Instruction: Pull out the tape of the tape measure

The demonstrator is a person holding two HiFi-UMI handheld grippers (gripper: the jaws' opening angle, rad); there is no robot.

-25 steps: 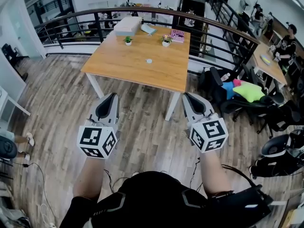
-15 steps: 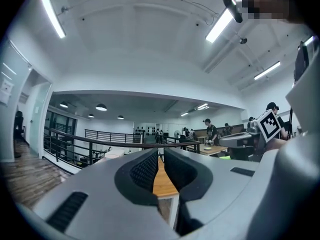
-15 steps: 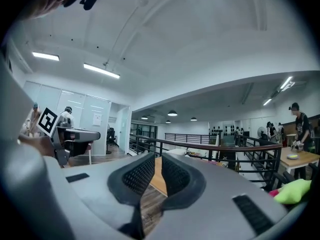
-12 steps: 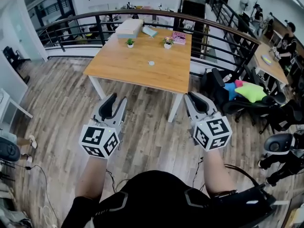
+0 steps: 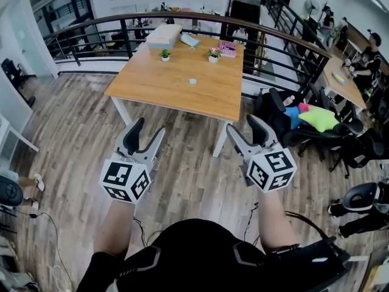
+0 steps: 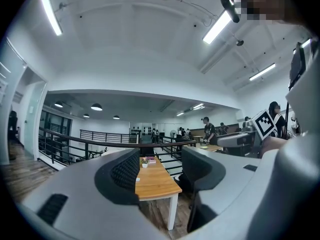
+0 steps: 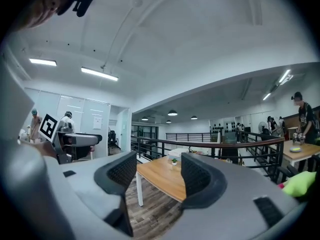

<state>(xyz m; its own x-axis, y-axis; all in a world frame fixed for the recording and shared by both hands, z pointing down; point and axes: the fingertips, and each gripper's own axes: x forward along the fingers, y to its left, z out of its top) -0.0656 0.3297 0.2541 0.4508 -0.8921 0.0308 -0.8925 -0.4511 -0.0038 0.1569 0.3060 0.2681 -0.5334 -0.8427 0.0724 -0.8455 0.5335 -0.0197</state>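
So, both grippers are hovering level above the floor, well short of the tabletop (image 5: 152,81); the reach isn't starting yet. The left gripper (image 5: 149,128) jaws have just been opening and are standing spread, nothing between them. Same for the right gripper (image 5: 242,125). Probably pre-opening for the grab. The tape measure (image 5: 192,81) is, I'm guessing, that small pale round thing sitting mid-tabletop; too small to show any tape.

No text, label, brand or number is legible; print on the pink book (image 5: 227,46) is too small.
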